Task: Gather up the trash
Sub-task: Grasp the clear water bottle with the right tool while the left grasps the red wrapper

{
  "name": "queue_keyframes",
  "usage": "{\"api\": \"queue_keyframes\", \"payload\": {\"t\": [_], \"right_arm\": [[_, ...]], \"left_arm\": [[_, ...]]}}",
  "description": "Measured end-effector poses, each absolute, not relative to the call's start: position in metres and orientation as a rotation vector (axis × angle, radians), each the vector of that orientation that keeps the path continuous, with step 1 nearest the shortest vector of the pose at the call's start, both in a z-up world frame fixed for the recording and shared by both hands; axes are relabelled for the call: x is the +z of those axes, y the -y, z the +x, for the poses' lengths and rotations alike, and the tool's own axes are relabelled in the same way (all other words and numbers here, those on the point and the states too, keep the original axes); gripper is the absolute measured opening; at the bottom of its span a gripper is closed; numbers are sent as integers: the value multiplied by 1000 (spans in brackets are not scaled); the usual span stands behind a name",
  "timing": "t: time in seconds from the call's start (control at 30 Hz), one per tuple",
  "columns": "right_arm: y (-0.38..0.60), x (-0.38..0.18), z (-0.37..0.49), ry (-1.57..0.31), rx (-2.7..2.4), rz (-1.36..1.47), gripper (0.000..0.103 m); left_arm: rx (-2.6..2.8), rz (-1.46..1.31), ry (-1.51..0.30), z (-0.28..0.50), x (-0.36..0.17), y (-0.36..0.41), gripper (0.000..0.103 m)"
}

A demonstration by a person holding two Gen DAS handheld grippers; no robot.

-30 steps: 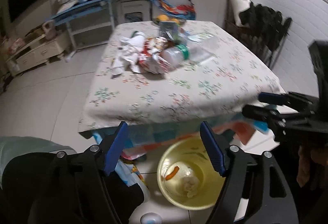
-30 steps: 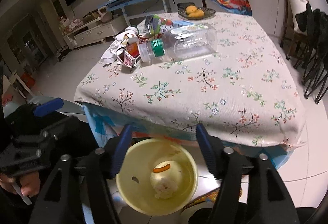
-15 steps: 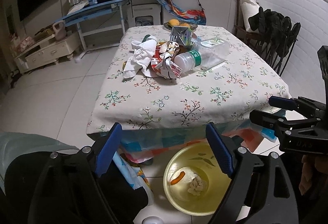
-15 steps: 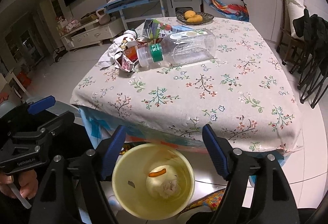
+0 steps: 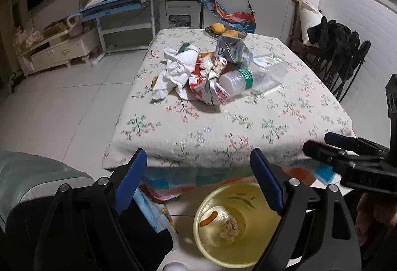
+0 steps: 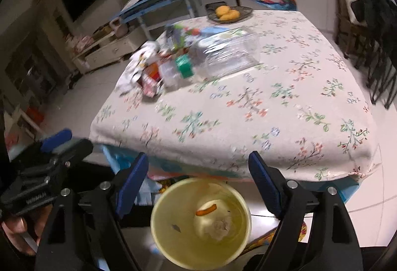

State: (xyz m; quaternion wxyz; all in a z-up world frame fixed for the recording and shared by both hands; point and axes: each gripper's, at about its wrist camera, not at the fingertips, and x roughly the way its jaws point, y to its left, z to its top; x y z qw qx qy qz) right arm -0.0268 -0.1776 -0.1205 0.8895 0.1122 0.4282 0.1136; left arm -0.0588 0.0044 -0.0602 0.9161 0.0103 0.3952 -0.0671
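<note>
A heap of trash sits at about 12 o'clock on the counter (image 5: 223, 127), far from its near edge: a crumpled white cloth (image 5: 176, 70), a red wrapper (image 5: 203, 84), a small carton (image 5: 229, 49) and a clear plastic bottle (image 5: 248, 76) lying on its side. Behind the heap stands a dish of yellow fruit (image 6: 229, 13). On the floor at 6 o'clock, just below the counter's near edge, a yellow bin (image 6: 201, 223) holds an orange scrap and a pale wad. The left tool (image 5: 198, 164) is spread wide with nothing between its fingers. The right tool (image 6: 198, 166) has its jaws opening, also empty, above the bin.
</note>
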Motion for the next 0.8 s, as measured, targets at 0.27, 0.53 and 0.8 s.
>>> {"api": "queue_keyframes", "payload": {"t": [0.27, 0.53, 0.8], "right_arm": [[174, -120, 34, -867, 119, 374, 87], [148, -121, 93, -865, -45, 429, 89], [152, -138, 126, -926, -178, 444, 92]], "left_arm": [[-106, -11, -795, -37, -53, -12, 83], [-94, -74, -827, -30, -61, -26, 84], [-107, -82, -827, -30, -61, -29, 84]]}}
